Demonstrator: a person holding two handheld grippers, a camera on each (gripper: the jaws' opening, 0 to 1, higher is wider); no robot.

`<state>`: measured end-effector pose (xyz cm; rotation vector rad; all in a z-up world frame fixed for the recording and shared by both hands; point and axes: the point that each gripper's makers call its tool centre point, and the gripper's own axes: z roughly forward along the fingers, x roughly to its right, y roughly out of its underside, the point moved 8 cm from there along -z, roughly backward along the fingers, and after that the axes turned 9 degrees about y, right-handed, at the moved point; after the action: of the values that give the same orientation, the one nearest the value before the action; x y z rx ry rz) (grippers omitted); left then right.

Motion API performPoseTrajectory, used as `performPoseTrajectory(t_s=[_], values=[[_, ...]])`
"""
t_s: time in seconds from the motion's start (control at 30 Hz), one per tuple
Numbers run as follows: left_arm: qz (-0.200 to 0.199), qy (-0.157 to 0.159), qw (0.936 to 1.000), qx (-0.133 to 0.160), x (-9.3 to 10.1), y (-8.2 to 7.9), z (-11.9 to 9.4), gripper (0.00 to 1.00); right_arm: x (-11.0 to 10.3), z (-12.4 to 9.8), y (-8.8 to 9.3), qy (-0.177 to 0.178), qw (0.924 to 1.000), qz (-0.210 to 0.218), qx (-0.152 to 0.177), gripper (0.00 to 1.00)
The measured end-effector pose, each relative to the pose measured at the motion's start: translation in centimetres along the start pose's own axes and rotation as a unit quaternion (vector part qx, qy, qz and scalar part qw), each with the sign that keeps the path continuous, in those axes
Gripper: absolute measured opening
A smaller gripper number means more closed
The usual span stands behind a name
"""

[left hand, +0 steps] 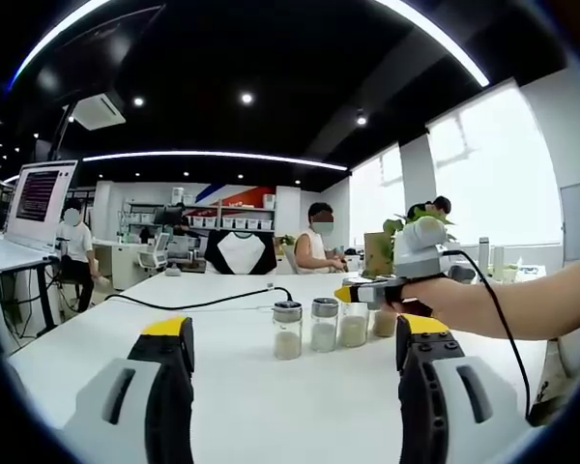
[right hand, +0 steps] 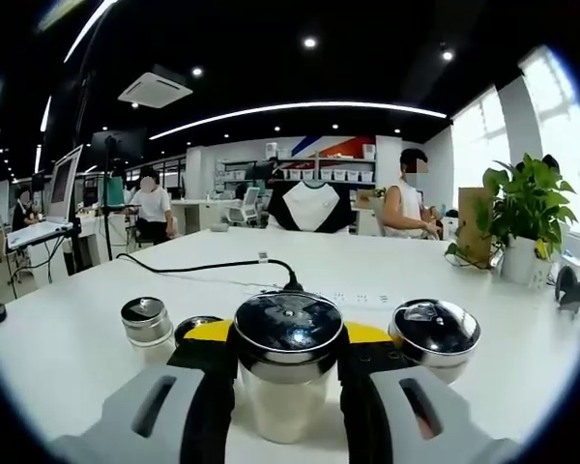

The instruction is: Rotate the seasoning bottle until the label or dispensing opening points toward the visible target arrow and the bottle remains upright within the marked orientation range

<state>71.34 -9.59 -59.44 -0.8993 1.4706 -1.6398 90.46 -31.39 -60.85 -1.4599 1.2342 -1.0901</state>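
Right gripper view: the right tool (right hand: 288,387) stands with its two jaws on either side of a seasoning bottle (right hand: 288,372), at 6 o'clock in the frame. The jaws press the glass body from both sides, so the tool is closed on the bottle. The bottle is upright on the white worktop (right hand: 97,319); its dark metal cap faces the camera, and no label or dispensing opening can be told apart on it. A second bottle (right hand: 435,333) stands just beside it at 3 o'clock, a third (right hand: 147,324) near at 9 o'clock, and the cap of another shows low between that one and the gripped bottle. A black cable (right hand: 213,263) runs across the worktop at 12 o'clock.

Left gripper view: the left tool (left hand: 295,387) is open and holds nothing (its jaws stand well apart at 6 o'clock). Beyond them stands the row of bottles (left hand: 324,327), with the right tool and the person's hand (left hand: 435,295) at the row's 3 o'clock end.

Progress, as a judgement: the grasp is made, and the bottle remains upright. No target arrow or marked range can be made out on the worktop, so how much turning is done, or is left, cannot be told.
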Motion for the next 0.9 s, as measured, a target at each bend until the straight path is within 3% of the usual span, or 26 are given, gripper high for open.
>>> performPoseTrajectory(t_s=[0.53, 0.9], values=[[-0.007, 0.0, 1.0, 0.004, -0.1, -0.2, 0.1, 0.91, 0.1, -0.2, 0.0, 0.003, 0.9999, 0.0, -0.01, 0.39], [-0.009, 0.005, 0.9999, 0.0, 0.0, 0.0, 0.2, 0.89, -0.2, -1.7, 0.4, -0.005, 0.9998, -0.002, -0.018, 0.39]])
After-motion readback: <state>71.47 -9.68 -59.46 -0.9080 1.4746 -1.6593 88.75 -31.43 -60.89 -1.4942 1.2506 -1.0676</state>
